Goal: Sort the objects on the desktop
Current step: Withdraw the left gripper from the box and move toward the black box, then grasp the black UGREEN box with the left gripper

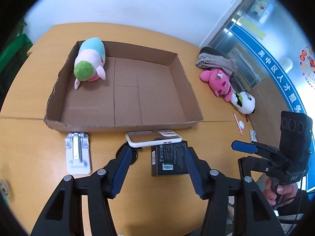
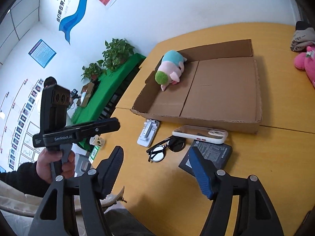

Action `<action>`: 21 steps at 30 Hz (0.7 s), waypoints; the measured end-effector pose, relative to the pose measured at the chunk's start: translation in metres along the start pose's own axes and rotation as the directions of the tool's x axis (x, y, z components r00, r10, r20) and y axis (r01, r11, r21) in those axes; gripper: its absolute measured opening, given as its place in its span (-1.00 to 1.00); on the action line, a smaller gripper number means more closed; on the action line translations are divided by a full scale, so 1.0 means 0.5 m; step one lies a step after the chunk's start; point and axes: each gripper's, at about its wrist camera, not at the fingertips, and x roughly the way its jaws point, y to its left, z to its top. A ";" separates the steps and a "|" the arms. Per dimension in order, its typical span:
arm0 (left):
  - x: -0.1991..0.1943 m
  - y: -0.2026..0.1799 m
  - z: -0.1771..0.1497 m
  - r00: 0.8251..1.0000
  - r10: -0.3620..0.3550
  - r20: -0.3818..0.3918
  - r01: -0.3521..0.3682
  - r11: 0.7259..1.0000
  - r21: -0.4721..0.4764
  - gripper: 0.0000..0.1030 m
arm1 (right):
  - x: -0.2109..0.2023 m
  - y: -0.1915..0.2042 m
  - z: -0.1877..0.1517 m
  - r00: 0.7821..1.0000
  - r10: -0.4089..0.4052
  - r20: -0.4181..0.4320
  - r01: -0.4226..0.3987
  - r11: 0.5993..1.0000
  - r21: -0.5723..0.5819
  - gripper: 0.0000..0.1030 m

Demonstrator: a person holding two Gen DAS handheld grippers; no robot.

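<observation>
A shallow cardboard tray (image 1: 126, 125) (image 2: 196, 119) lies on the yellow table with a pastel plush toy (image 1: 90, 61) (image 2: 171, 68) in its far left corner. In front of the tray are a white phone stand (image 1: 77, 153) (image 2: 147, 131), a phone in a white case (image 1: 153, 138) (image 2: 200, 133), a black box (image 1: 169, 159) (image 2: 210, 155) and black sunglasses (image 2: 167, 147). My left gripper (image 1: 156, 151) hovers open over the box and phone, holding nothing. My right gripper (image 2: 155, 151) is open above the sunglasses, also holding nothing.
A pink plush (image 1: 218, 82), a panda plush (image 1: 244, 102), a folded grey cloth (image 1: 214, 59) and a pen (image 1: 238, 123) lie right of the tray, near the table's right edge. A green-covered bench with potted plants (image 2: 110, 82) stands beyond the left edge.
</observation>
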 end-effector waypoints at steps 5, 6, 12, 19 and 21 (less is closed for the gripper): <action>0.024 0.022 -0.001 0.999 -0.022 -0.040 0.021 1.000 -0.014 0.22 | 0.031 0.002 0.008 0.999 -0.027 -0.042 0.028 0.999 0.020 0.53; 0.031 0.027 -0.005 0.998 -0.022 -0.051 0.021 1.000 -0.020 0.25 | 0.039 0.003 0.005 0.998 -0.030 -0.055 0.031 0.999 0.019 0.53; 0.057 0.039 -0.035 0.994 -0.044 -0.097 0.039 0.997 -0.061 0.26 | 0.082 -0.006 -0.029 0.989 -0.029 -0.145 0.035 0.999 0.040 0.53; 0.068 0.023 -0.038 0.991 -0.048 -0.125 0.042 0.998 -0.053 0.26 | 0.088 -0.028 -0.049 0.986 -0.055 -0.157 0.063 0.997 0.049 0.53; 0.074 0.019 -0.041 0.990 -0.046 -0.131 0.039 0.998 -0.055 0.26 | 0.093 -0.036 -0.059 0.982 -0.076 -0.176 0.085 0.995 0.043 0.53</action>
